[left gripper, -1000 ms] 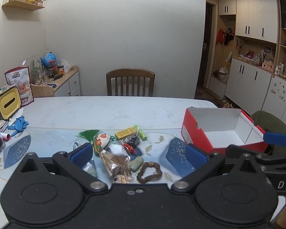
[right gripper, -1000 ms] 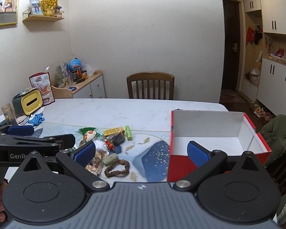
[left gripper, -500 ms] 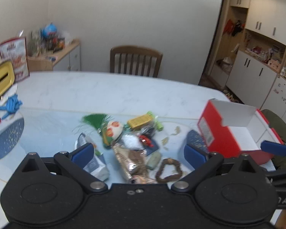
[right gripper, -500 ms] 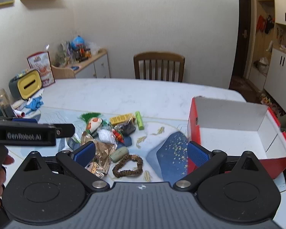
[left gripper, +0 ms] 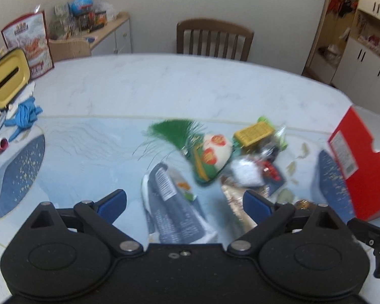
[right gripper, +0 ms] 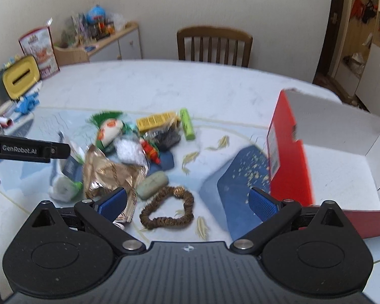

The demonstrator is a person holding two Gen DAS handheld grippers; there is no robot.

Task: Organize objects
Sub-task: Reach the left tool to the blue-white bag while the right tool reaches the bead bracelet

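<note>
While both grippers (left gripper: 185,204) (right gripper: 187,204) gape wide: one red box (right gripper: 288,152), one bead bracelet (right gripper: 167,209).

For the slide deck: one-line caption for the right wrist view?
Open right gripper above a brown bead bracelet, cluttered pile beyond, empty red box at right.

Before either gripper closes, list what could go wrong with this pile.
1. The items overlap: the gold foil bag lies against the white mesh pouch, so a grasp may drag neighbours along.
2. The bead bracelet is thin and flat; the open right gripper could slip off it.
3. The red box wall faces the pile and could be knocked.
</note>
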